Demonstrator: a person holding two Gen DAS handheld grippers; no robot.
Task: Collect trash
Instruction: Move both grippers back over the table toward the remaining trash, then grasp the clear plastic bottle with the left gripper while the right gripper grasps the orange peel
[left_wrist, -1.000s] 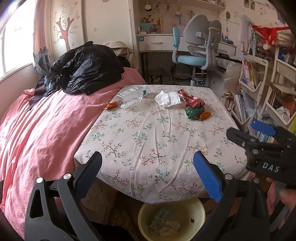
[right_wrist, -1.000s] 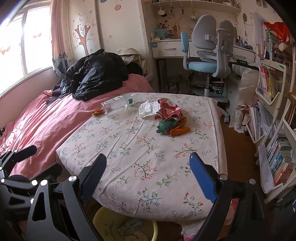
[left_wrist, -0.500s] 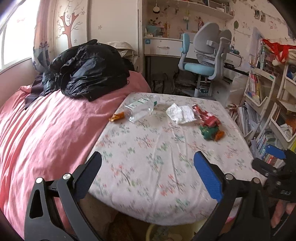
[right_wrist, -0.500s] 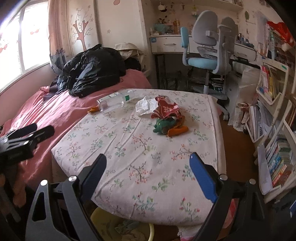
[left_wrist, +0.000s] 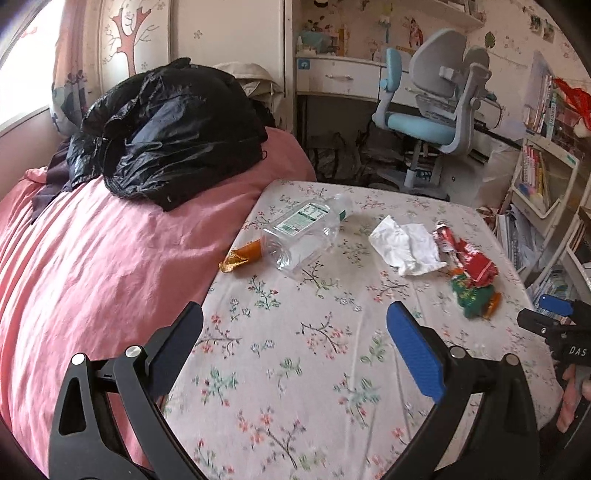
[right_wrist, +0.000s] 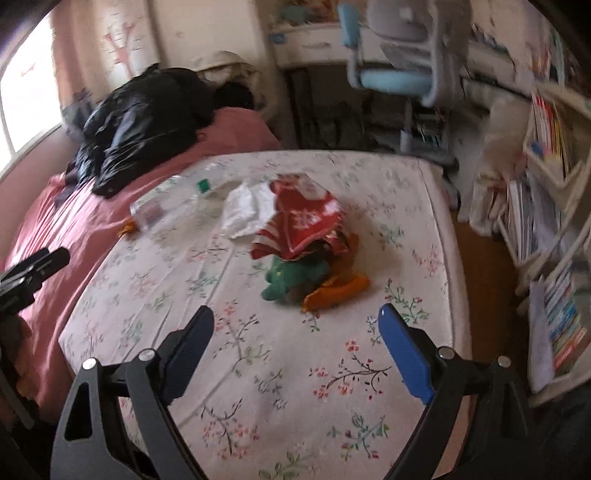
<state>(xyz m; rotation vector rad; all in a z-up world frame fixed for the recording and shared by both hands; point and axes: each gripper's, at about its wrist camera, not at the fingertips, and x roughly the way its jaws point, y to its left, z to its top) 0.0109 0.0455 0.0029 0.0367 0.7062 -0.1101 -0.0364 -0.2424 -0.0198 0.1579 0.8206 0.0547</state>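
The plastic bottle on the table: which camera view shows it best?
The left wrist view: the plastic bottle lies sharp and whole, label readable. In the right wrist view it is blurred and farther off, only its outline and green cap showing.

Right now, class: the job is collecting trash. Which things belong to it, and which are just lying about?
Belong to the job:
plastic bottle
crumpled tissue
red wrapper
green wrapper
orange wrapper

Just lying about:
black jacket
pink bedspread
desk chair
bookshelf

Right wrist view motion-blurred; bottle (right_wrist: 166, 201) label unreadable; green wrapper (right_wrist: 291, 277) half-hidden under red wrapper (right_wrist: 301, 225).
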